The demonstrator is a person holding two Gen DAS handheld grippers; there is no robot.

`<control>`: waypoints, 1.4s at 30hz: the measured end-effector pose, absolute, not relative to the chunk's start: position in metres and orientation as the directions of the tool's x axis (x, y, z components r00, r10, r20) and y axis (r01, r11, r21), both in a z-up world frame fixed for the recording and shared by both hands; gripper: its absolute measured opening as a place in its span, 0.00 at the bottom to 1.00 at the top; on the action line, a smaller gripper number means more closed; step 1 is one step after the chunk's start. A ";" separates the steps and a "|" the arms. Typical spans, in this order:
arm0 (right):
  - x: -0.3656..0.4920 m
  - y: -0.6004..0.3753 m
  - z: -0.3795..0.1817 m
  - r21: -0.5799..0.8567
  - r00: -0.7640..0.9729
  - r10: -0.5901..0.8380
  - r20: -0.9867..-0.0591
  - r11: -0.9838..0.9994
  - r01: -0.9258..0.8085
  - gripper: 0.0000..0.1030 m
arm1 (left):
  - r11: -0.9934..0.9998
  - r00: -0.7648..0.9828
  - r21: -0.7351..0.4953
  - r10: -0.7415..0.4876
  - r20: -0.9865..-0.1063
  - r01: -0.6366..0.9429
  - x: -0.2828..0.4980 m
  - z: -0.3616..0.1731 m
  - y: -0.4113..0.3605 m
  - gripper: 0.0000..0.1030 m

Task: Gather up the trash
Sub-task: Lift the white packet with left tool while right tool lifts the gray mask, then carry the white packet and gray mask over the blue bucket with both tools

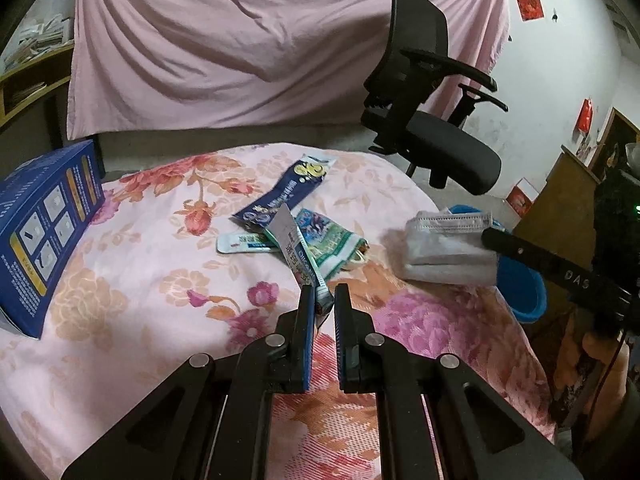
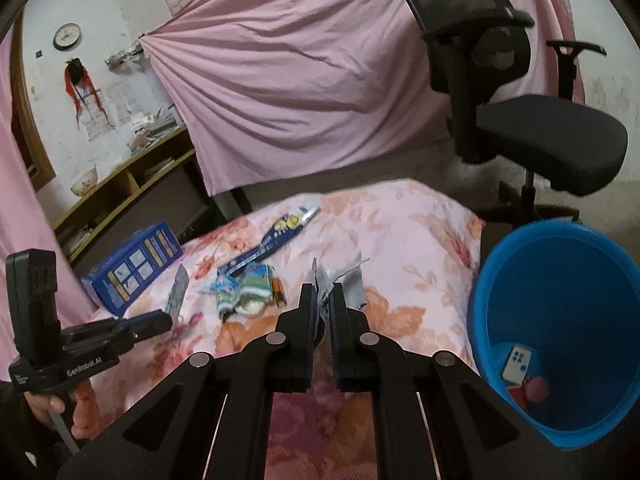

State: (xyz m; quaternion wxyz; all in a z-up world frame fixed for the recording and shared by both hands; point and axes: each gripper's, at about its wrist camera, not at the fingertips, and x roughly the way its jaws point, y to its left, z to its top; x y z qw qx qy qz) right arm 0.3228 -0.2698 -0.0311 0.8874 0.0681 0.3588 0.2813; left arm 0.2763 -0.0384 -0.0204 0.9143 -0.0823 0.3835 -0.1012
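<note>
Flowered cloth (image 1: 132,280) covers the work surface, with trash scattered across its middle. Left gripper (image 1: 324,300) is clamped on the cap end of a toothpaste tube (image 1: 298,248), which slants up and away from the jaws, lifted off the cloth; in the right wrist view the same tube (image 2: 178,290) stands on end at that gripper's tip, just beside the blue box (image 2: 134,266). Right gripper (image 2: 322,292) is clamped on a grey face mask (image 2: 354,284); in the left wrist view the mask (image 1: 444,248) hangs folded from the black jaw tip, in front of the blue bin (image 1: 524,292), above the cloth's right edge. The bin (image 2: 492,280) sits off the right side of the cloth, mouth tilted toward the camera, with a small white card and red and pink bits at its bottom. Left on the cloth: a long dark-blue wrapper (image 1: 280,196) lying diagonally, a green printed packet (image 1: 332,244) just below it and touching it, and a small pale sachet (image 1: 244,242) partly tucked under the two. Blue box (image 1: 44,240) stands at the far left edge. Black office chair (image 1: 436,120) stands beyond the cloth, pink sheet (image 1: 240,40) hung behind. A hand (image 2: 68,408) grips the left handle.
</note>
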 end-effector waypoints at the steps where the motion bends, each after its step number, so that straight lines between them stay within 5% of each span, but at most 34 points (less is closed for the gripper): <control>1: 0.323 -0.270 -0.034 0.319 0.576 0.540 -0.614 0.837 -0.444 0.07 | 0.966 0.680 -0.226 -0.248 -0.690 0.124 0.277 -0.022 -0.040 0.07; 3: 0.325 -0.270 -0.039 0.301 0.567 0.519 -0.640 0.848 -0.436 0.12 | 0.966 0.672 -0.224 -0.249 -0.698 0.126 0.277 -0.025 -0.043 0.07; 5: 0.324 -0.269 -0.041 0.278 0.570 0.496 -0.655 0.860 -0.429 0.40 | 0.966 0.662 -0.224 -0.252 -0.706 0.128 0.279 -0.028 -0.045 0.07; 6: 0.323 -0.268 -0.039 0.265 0.581 0.488 -0.651 0.864 -0.429 0.46 | 0.966 0.659 -0.225 -0.253 -0.708 0.128 0.279 -0.029 -0.044 0.07; 17: 0.337 -0.234 -0.036 0.125 0.567 0.506 -0.650 0.807 -0.577 0.62 | 0.955 0.637 -0.278 -0.278 -0.719 0.104 0.286 -0.036 -0.033 0.07; 24: 0.354 -0.226 -0.063 0.170 0.441 0.474 -0.762 0.804 -0.570 0.59 | 0.950 0.630 -0.295 -0.294 -0.719 0.106 0.286 -0.037 -0.032 0.07; 34: 0.345 -0.237 -0.062 0.223 0.422 0.507 -0.751 0.797 -0.561 0.12 | 0.955 0.654 -0.270 -0.283 -0.701 0.125 0.284 -0.029 -0.041 0.07; 38: 0.336 -0.245 -0.048 0.225 0.479 0.544 -0.689 0.789 -0.571 0.09 | 0.956 0.685 -0.255 -0.282 -0.672 0.144 0.285 -0.018 -0.049 0.07; 42: 0.319 -0.272 -0.018 0.257 0.615 0.604 -0.506 0.787 -0.562 0.09 | 0.955 0.748 -0.228 -0.289 -0.597 0.187 0.287 0.005 -0.064 0.07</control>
